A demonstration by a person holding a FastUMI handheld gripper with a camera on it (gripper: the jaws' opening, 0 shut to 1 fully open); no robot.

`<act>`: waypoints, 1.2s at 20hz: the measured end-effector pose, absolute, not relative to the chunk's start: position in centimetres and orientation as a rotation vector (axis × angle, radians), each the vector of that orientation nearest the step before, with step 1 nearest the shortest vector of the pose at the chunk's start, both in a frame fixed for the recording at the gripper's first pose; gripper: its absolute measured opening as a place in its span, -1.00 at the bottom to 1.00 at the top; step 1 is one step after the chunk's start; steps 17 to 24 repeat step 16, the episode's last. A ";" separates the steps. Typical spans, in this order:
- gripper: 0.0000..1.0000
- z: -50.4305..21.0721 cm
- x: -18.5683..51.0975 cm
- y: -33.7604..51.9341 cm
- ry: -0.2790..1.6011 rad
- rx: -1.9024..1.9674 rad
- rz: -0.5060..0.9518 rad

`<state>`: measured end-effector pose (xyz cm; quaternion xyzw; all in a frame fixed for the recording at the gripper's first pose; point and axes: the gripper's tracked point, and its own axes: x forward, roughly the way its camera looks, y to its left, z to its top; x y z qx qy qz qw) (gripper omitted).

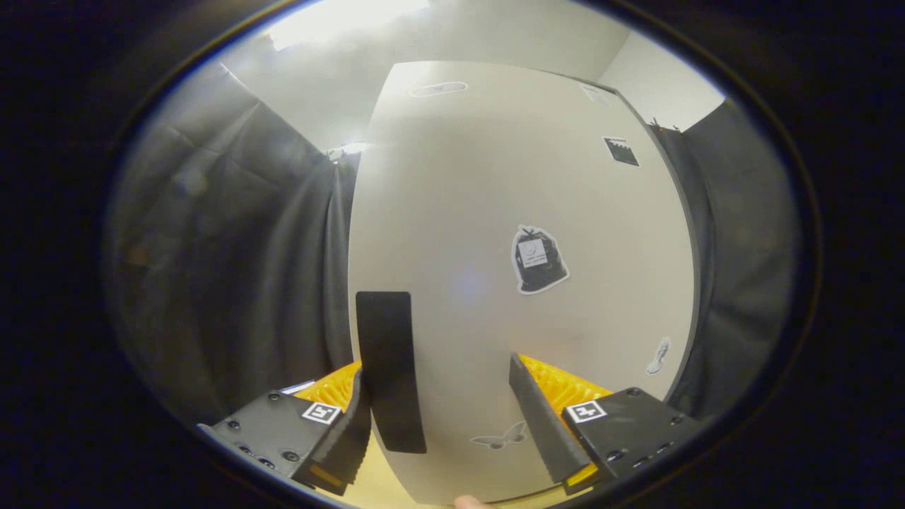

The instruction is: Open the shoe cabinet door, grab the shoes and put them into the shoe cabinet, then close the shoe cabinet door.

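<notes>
The white shoe cabinet door (495,212) stands very close ahead and looks shut or nearly so. A black vertical handle strip (389,367) runs along its left edge. My gripper (435,367) is open, with the fingers spread wide against the lower part of the door. The handle strip lies between the fingers, right beside the left finger (350,424). The right finger (541,417) rests in front of the bare door face. Whether either finger touches the door is unclear.
Dark curtains hang to the left (233,268) and right (735,268) of the cabinet, with a white wall (495,35) above. Stickers dot the door, among them a black bag shape (537,258). A person's fingertip (470,502) pokes in below the door, over a pale wooden surface (368,488).
</notes>
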<state>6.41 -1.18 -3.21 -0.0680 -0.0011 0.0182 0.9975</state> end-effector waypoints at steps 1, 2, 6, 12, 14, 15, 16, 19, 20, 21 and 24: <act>1.00 -3.2 6.6 -1.4 -0.003 -0.138 0.034; 1.00 -3.2 6.8 -1.4 -0.003 -0.141 0.031; 1.00 -3.3 7.5 -1.4 -0.008 -0.145 0.012; 1.00 -3.2 8.1 -1.6 -0.010 -0.139 -0.007; 1.00 -3.1 8.6 -1.1 -0.008 -0.134 -0.007; 1.00 -3.1 8.6 -1.0 -0.008 -0.131 -0.006; 1.00 -3.1 8.6 -1.0 -0.005 -0.131 -0.006; 1.00 -3.1 8.6 -1.0 -0.005 -0.131 -0.006; 1.00 -3.1 8.6 -1.0 -0.005 -0.131 -0.006; 1.00 -3.1 8.6 -1.0 -0.005 -0.131 -0.006; 1.00 -3.1 8.6 -1.0 -0.005 -0.131 -0.006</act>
